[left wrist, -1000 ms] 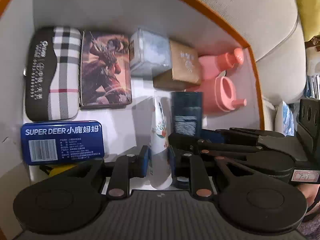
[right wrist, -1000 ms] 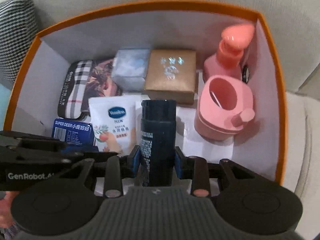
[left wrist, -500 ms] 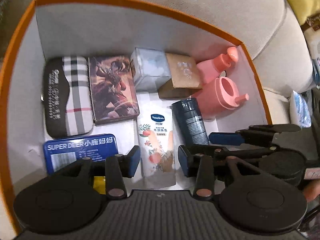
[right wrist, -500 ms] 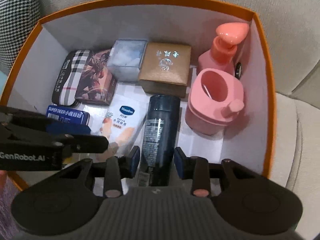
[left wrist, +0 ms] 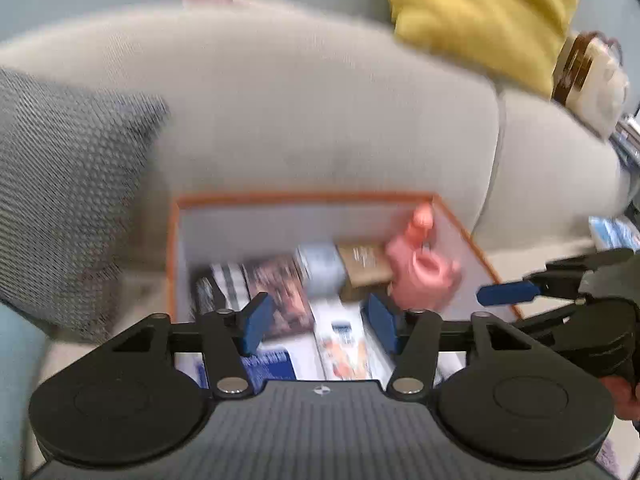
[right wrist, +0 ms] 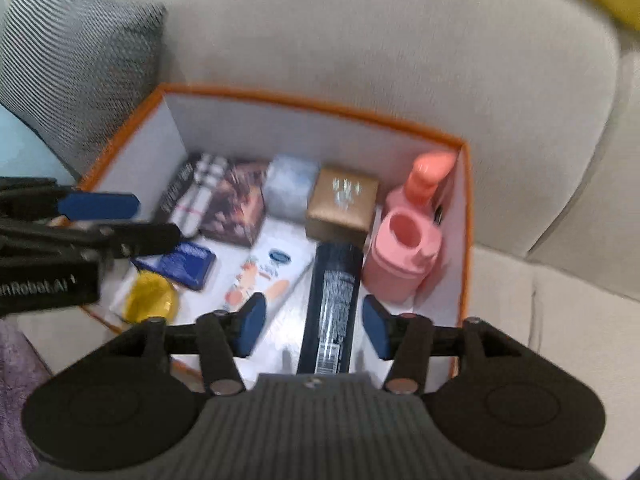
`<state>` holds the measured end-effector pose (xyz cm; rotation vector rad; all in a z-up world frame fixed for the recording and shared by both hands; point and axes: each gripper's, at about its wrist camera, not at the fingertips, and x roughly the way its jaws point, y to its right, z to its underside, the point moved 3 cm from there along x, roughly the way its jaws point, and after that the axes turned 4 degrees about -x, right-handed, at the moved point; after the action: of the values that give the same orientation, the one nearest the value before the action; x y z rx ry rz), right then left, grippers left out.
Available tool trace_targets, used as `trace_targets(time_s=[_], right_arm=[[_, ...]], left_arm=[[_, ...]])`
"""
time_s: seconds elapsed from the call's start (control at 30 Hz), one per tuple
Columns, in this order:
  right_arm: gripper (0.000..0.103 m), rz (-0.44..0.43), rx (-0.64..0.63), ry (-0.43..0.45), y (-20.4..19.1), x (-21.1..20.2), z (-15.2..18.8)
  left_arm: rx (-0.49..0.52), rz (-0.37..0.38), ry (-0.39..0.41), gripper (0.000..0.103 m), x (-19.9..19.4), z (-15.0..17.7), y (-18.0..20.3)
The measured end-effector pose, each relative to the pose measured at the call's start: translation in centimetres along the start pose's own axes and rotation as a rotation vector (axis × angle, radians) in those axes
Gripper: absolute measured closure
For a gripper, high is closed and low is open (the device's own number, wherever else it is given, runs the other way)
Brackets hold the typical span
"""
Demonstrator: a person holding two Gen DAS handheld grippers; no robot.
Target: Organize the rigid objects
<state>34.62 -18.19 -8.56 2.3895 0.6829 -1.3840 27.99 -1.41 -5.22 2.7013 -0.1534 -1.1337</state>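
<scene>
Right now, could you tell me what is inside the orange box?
The orange box holds a dark bottle, a cream tube, a gold box and a pink dispenser; beneath them stays hidden.

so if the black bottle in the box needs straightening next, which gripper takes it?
Right, probably. The right gripper hangs open directly over the black bottle, which lies between its jaws. The left gripper is also open but sits over the white tube.
</scene>
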Motion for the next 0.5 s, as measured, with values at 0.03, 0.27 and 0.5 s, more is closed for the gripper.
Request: trace_targets(time_s=[0.03,0.27,0.5], right_arm=[[0.043,0.005,-0.001,0.026,-0.2,-0.8,0.1],[0.035,0.036,0.075,0.26,-1.8,-6.9,1.3],[0.016,0.07,0.116,0.441,-4.0,-11.2,3.8]], left_arm=[[0.008,-0.011,0.032,0.033,-1.1,-0.1,0.1],[0.037,-0.054,0.271,0.017,-8.1,-0.1,2.0],[0.017,-0.127,0.384,0.004,-11.1,1.7,2.2]])
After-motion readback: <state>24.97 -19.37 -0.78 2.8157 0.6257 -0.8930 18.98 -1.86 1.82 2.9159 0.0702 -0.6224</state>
